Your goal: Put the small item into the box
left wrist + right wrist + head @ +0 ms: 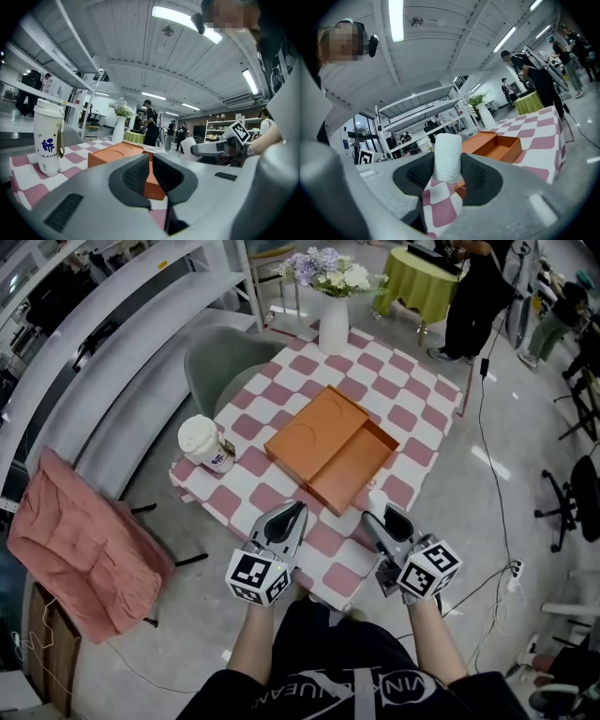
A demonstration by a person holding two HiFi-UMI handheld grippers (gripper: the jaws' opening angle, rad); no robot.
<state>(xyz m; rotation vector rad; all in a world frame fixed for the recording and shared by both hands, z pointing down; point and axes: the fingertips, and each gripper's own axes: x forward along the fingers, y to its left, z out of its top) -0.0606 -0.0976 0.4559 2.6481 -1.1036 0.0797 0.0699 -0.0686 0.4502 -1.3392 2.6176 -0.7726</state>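
An open orange box point(352, 466) lies on the pink-and-white checked table point(412, 423), its lid point(314, 431) flat beside it on the left. My right gripper point(382, 517) hovers over the table's near edge, just short of the box, shut on a small white roll point(377, 502). In the right gripper view the roll point(447, 157) stands upright between the pads, with the box point(502, 147) ahead. My left gripper point(292, 519) is at the near edge too, shut and holding nothing. In its own view the left gripper point(151, 176) points at the orange lid point(117, 152).
A white lidded cup point(204, 442) stands at the table's left corner, and a white vase of flowers point(334, 317) at the far corner. A grey-green chair point(220, 357) sits behind the table. A pink cloth point(80, 549) lies on a stand at left. People stand in the background.
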